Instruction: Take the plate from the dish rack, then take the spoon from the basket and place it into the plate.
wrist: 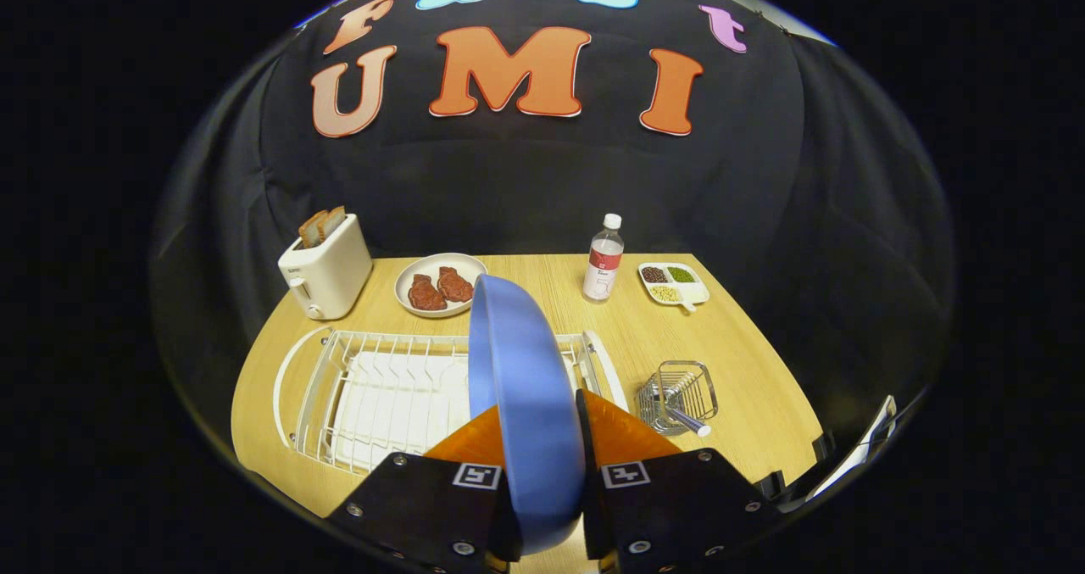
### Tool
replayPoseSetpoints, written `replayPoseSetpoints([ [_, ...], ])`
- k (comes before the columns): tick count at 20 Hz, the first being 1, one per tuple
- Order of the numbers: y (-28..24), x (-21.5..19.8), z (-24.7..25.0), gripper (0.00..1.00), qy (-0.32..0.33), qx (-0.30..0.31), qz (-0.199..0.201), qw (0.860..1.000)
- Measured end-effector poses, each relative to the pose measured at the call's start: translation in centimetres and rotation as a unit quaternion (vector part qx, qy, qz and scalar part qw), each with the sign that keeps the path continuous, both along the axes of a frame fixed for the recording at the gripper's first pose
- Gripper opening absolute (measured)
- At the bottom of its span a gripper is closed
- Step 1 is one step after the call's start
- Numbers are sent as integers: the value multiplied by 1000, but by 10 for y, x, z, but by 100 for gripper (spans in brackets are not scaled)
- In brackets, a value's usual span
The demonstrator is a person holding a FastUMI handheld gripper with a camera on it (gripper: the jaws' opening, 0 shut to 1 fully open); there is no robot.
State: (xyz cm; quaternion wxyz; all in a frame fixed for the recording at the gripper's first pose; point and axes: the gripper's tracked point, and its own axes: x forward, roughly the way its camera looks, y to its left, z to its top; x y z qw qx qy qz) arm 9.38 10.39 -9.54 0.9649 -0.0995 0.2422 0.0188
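A blue plate [521,404] stands on edge between my two fingers, with my gripper [542,459] shut on its rim. It hangs above the right end of the white wire dish rack [373,396], lifted out of the slots. To the right of the rack sits a small wire basket [676,398] with a metal spoon [688,422] lying in it, handle pointing toward me. The orange fingers [623,434] flank the plate on both sides.
Along the back of the wooden table [763,387] stand a white toaster [326,269] with bread, a plate of meat [439,286], a water bottle [603,260] and a divided dish of beans [674,284]. Bare table lies between the basket and the bottle.
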Motion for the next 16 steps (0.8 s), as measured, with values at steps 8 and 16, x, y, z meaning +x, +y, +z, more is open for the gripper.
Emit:
replayPoseSetpoints([
  [8,-36,-61,-11,29,18,66,-15,998],
  [16,-63,-107,-31,29,33,136,-29,990],
])
